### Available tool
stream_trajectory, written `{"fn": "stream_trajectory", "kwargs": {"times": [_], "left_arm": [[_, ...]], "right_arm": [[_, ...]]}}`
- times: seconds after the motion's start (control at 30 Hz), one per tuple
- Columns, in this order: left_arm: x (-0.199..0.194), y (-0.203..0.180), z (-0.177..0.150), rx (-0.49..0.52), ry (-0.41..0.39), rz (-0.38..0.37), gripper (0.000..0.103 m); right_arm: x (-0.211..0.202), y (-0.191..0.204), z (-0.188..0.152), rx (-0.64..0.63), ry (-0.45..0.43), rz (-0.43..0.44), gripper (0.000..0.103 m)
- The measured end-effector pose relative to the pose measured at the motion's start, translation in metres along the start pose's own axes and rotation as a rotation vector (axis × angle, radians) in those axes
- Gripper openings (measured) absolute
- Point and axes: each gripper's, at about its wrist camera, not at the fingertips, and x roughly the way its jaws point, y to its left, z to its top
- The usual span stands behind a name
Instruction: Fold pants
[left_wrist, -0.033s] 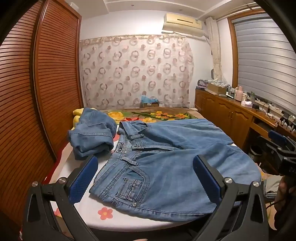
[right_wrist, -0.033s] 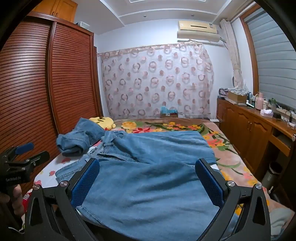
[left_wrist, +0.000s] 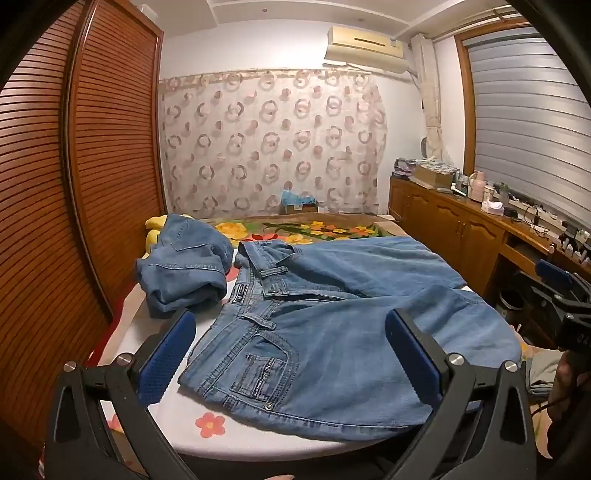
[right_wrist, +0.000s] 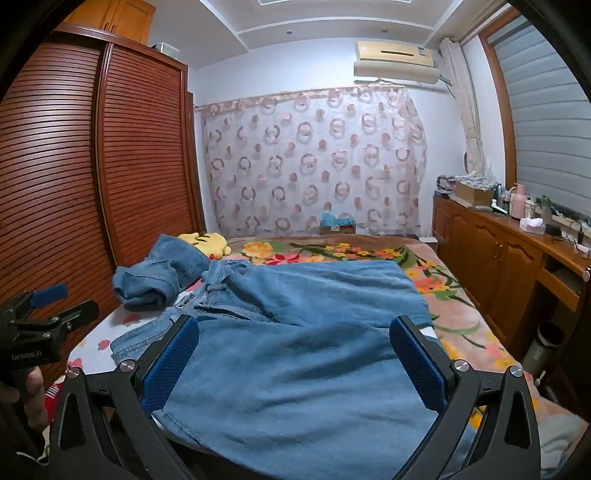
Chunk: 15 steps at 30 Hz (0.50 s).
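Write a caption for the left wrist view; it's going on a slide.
Open left gripper hovers over unfolded blue jeans on a bed, beside another bunched-up pair.

Right gripper (right_wrist: 295, 354) hovers above the pants (right_wrist: 295, 369), jaws spread wide, nothing between the blue pads (right_wrist: 170, 362). The pants lie spread flat on the bed (right_wrist: 461, 325), waistband toward the wardrobe (right_wrist: 110, 166). A second pair of jeans (right_wrist: 162, 273), bunched, sits beside the waistband, with a yellow plush toy (right_wrist: 207, 242) behind it. The left gripper (right_wrist: 40, 314), held by a hand (right_wrist: 33, 391), shows at the left edge.
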Motion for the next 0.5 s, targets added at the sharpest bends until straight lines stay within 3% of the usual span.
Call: {"fn": "stream_trajectory", "kwargs": {"times": [0.5], "left_arm": [[0.0009, -0.0015, -0.0002, 0.006, 0.014, 0.006, 0.103]], "right_arm": [[0.0012, 0.0002, 0.0010, -0.003, 0.001, 0.000, 0.103]]}}
